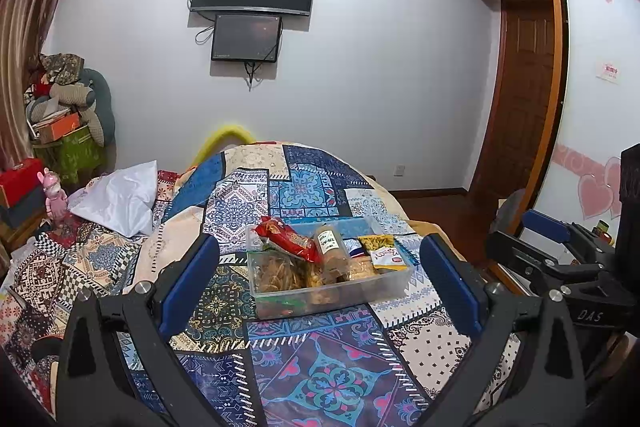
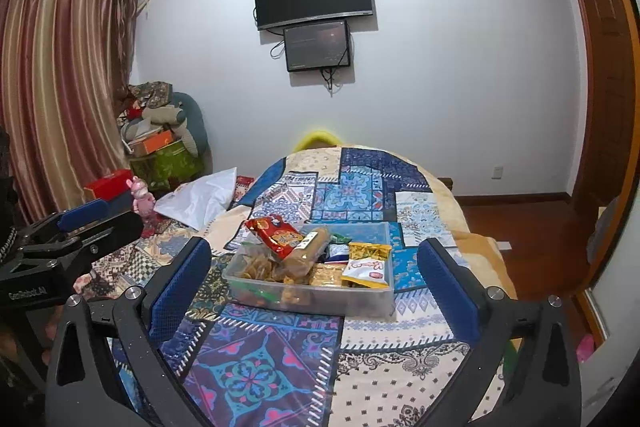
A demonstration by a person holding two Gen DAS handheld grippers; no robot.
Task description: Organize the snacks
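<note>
Bed point(image 1: 340, 367) carries bin point(image 1: 332, 291) full of snacks point(image 1: 288, 239); task near done. Both grippers' jaws wide open, empty.

Bare quilt point(image 2: 280, 359) free before the heaped snack bin point(image 2: 372, 301), red packet point(image 2: 276, 233) jutting above its rim
</note>
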